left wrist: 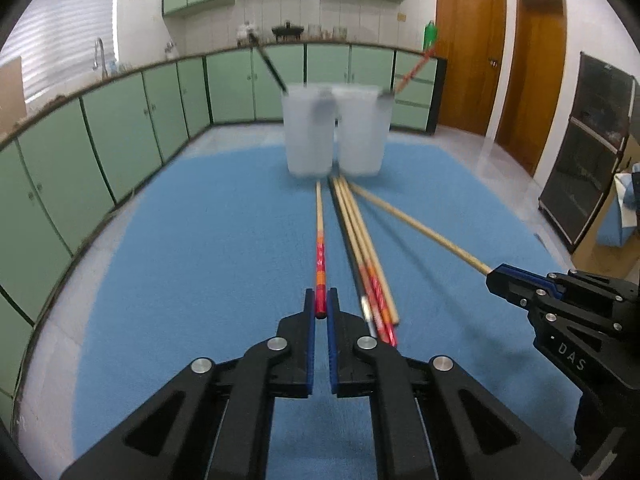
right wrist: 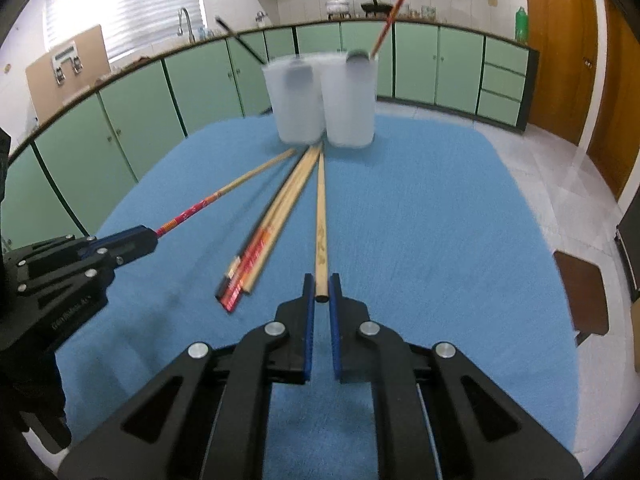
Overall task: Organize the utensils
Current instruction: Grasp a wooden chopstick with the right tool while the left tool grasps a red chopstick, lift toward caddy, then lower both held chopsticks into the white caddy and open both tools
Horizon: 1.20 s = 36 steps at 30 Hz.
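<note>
My left gripper (left wrist: 320, 300) is shut on the red end of a red-patterned chopstick (left wrist: 319, 236) whose tip points at the cups. My right gripper (right wrist: 321, 285) is shut on the end of a plain wooden chopstick (right wrist: 321, 216). Between them a loose bundle of chopsticks (left wrist: 366, 260) lies on the blue mat (left wrist: 200, 240); it also shows in the right wrist view (right wrist: 264, 240). Two frosted white cups (left wrist: 310, 132) (left wrist: 362, 130) stand side by side at the far end of the mat. Each holds a spoon with its handle sticking out, dark in the left cup, red in the right.
The blue mat (right wrist: 440, 220) covers the table top. Green cabinets (left wrist: 120, 128) run along the wall behind and to the left. Wooden doors (left wrist: 472, 48) and a dark cabinet (left wrist: 588, 148) stand at the right. A brown chair seat (right wrist: 584, 296) is beside the table.
</note>
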{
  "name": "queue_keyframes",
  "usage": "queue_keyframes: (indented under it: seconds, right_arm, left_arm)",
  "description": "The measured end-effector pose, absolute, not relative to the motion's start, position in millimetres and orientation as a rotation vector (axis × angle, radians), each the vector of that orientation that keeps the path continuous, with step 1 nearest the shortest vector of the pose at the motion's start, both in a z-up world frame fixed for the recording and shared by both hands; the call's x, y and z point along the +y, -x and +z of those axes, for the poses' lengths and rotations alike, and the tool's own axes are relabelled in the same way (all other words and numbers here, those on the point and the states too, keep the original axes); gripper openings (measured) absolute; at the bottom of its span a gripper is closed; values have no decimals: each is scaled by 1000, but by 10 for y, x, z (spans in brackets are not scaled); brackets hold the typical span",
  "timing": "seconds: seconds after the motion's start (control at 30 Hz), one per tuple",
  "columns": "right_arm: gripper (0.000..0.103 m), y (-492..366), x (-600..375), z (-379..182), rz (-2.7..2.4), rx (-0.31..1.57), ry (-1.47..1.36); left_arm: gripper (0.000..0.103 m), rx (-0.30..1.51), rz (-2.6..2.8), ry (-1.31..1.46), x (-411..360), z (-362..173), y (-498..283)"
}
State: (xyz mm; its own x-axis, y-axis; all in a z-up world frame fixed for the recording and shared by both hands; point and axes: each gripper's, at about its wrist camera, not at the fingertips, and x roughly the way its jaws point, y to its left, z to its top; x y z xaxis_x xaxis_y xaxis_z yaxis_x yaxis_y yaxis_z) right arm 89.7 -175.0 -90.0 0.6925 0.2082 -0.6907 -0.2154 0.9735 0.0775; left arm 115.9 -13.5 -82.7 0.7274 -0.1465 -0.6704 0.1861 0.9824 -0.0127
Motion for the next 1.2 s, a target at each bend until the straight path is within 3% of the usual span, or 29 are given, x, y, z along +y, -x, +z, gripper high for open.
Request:
queue_keyframes:
  seconds: [0.47, 0.9, 1.2]
  right_arm:
    - [6, -1071, -1951, 129, 301, 602, -52]
    - [6, -1515, -1982, 877, 415, 585, -62]
    - [6, -1882, -2049, 1616, 398, 435, -42]
  left_arm:
    - [5, 520, -234, -22, -16, 124, -1263]
    - [5, 476, -320, -12, -76, 471, -1616]
    - [5, 358, -333, -37, -160, 1042, -1904]
